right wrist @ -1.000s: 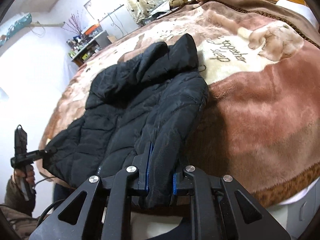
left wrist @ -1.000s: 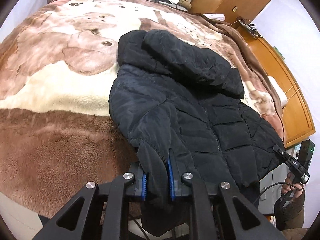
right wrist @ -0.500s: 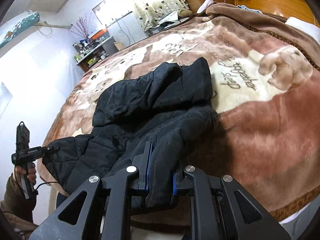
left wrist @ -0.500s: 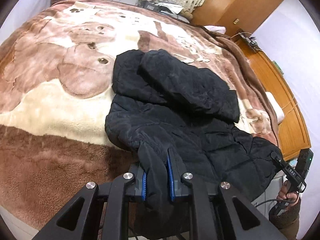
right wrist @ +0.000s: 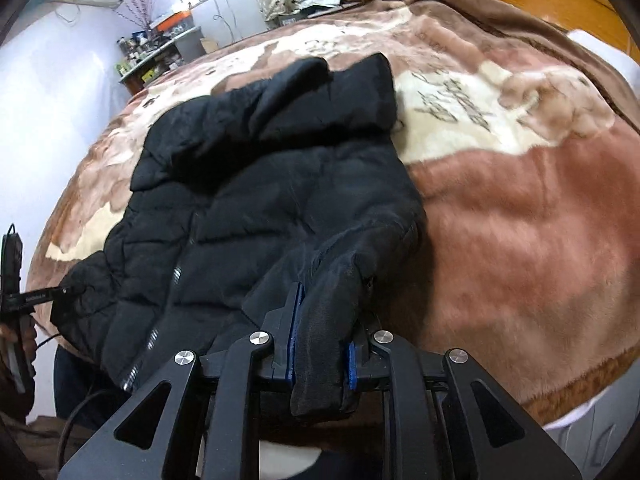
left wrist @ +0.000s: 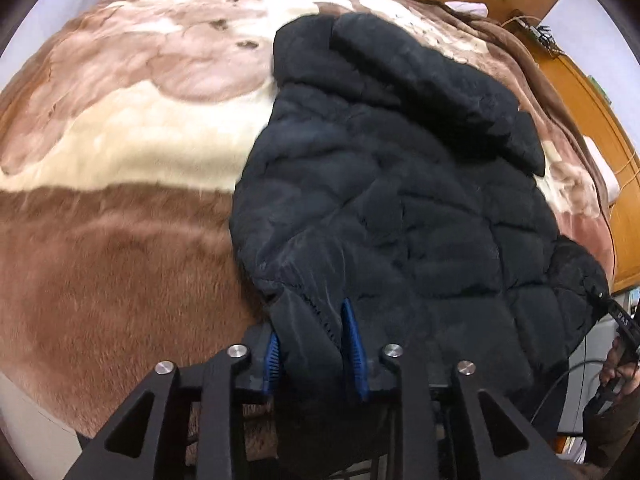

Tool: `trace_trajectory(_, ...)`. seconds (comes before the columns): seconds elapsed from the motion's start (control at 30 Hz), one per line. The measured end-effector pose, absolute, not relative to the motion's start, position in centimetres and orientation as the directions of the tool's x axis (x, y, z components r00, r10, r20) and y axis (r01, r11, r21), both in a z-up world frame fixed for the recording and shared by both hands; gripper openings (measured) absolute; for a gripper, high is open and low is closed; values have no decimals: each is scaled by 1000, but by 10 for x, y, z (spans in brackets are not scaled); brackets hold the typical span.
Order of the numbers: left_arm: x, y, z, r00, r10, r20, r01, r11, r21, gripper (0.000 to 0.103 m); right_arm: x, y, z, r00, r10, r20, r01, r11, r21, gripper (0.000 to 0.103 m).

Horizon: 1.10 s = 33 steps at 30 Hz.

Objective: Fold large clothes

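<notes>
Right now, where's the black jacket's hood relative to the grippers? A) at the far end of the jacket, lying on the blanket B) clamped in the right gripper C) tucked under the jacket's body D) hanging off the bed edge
A: the hood lies at the far end of the black jacket on the blanket, away from both grippers at the near hem.

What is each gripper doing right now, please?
Left gripper: opening, a corner of the black jacket between its fingers.
Right gripper: opening slightly, fingers pressed on the jacket's other corner.
</notes>
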State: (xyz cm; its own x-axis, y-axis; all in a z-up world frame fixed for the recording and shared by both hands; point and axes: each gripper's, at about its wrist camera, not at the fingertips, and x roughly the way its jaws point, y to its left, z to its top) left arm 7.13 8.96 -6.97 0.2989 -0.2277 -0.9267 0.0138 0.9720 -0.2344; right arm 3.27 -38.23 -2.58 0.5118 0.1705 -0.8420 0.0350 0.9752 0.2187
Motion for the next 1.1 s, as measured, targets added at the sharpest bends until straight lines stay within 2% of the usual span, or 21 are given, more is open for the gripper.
trace_trajectory(0.03, 66, 91, -72, 294, -228, -928, 8, 972, -236, 44, 29, -383, -27, 511, 164, -844, 37, 977, 212, 19)
trace_trajectory(0.1, 58, 88, -74, 296, -230, -927, 18, 972, -236, 50, 23, -384, -30, 505, 161, -848, 47, 976, 214, 21)
trace_trajectory(0.17, 51, 84, -75, 299, -235, -925, 35, 971, -235, 61, 18, -384, -35, 496, 147, -856, 54, 978, 199, 23)
trace_trajectory(0.43, 35, 73, -80, 270, -227, -936, 46, 974, -223, 64, -17, -385, -48, 473, 150, -868, 51, 979, 197, 36)
trace_trajectory(0.53, 34, 71, -82, 265, -213, -940, 47, 977, -208, 64, -23, -390, -55, 461, 163, -872, 52, 976, 210, 46)
trace_trajectory(0.6, 32, 68, -83, 261, -200, -944, 42, 980, -196, 64, -23, -392, -62, 432, 183, -883, 62, 971, 231, 46)
trace_trajectory(0.7, 26, 62, -77, 270, -183, -945, 57, 983, -174, 53, -23, -389, -63, 418, 186, -889, 65, 970, 234, 46)
trace_trajectory(0.77, 22, 60, -69, 282, -180, -942, 78, 983, -165, 40, -26, -388, -57, 430, 196, -882, 51, 969, 240, 30)
trace_trajectory(0.8, 21, 59, -63, 290, -186, -939, 90, 982, -167, 38, -27, -389, -54, 438, 197, -877, 49, 969, 243, 26)
trace_trajectory(0.87, 21, 58, -51, 310, -195, -931, 106, 980, -170, 24, -28, -390, -40, 468, 222, -855, 34, 963, 268, 17)
trace_trajectory(1.1, 46, 62, 4, 402, -295, -867, 126, 955, -267, 22, -8, -376, 18, 572, 192, -798, -75, 980, 182, 14)
